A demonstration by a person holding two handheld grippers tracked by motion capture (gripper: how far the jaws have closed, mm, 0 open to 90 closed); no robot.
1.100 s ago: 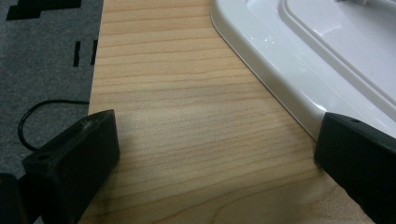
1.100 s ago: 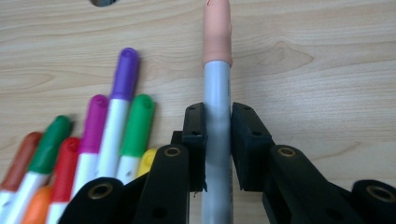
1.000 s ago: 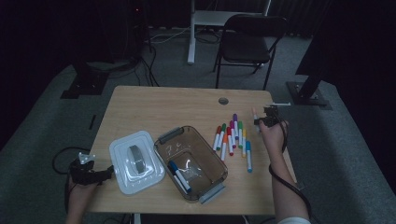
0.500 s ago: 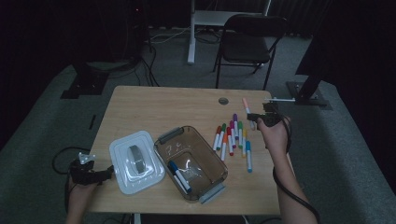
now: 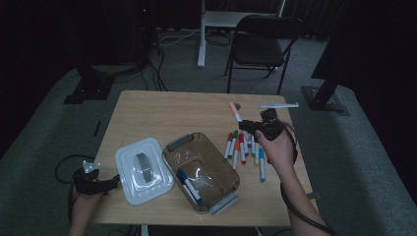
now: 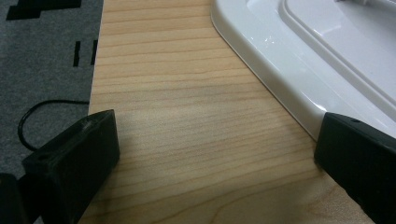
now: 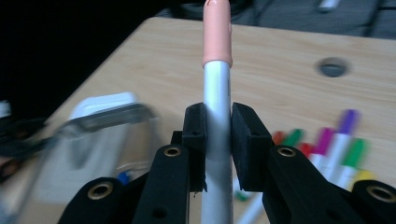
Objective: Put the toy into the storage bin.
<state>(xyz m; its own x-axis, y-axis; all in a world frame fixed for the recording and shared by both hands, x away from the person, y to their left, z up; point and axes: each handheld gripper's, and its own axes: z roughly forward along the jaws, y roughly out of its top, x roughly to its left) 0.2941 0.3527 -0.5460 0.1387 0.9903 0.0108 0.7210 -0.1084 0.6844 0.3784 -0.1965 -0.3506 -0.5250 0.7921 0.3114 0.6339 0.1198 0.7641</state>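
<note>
From the high view, the right gripper [image 5: 252, 126] is raised above the far right part of the wooden worktop [image 5: 162, 113], held in the person's right hand [image 5: 276, 147]. Its fingers are clamped on a marker with a salmon-pink cap [image 5: 235, 111], which sticks out toward the far left, above the row of loose markers [image 5: 244, 146] lying on the worktop just near of it. To the left of that row sits a clear brown plastic box [image 5: 216, 169] with grey latches, tilted on the worktop, with a blue-capped marker [image 5: 188, 186] lying inside. Just left of the box lies its white lid [image 5: 142, 169]. The left gripper [image 5: 112, 182] rests at the near left corner, its tip by the lid's near left edge.

In the left gripper view, the fingers [image 6: 74, 163] stand wide apart with bare wood between them. The right-hand one lies against the rim of the white lid [image 6: 299, 60]; nothing is held.

In the right gripper view, the fingers [image 7: 247, 144] are narrow, pressed on the marker's white barrel [image 7: 217, 135] from both sides, the salmon-pink cap [image 7: 217, 32] pointing away. Beyond, blurred, are the clear box [image 7: 93, 144] at left and the coloured markers [image 7: 336, 144] at right.
</note>
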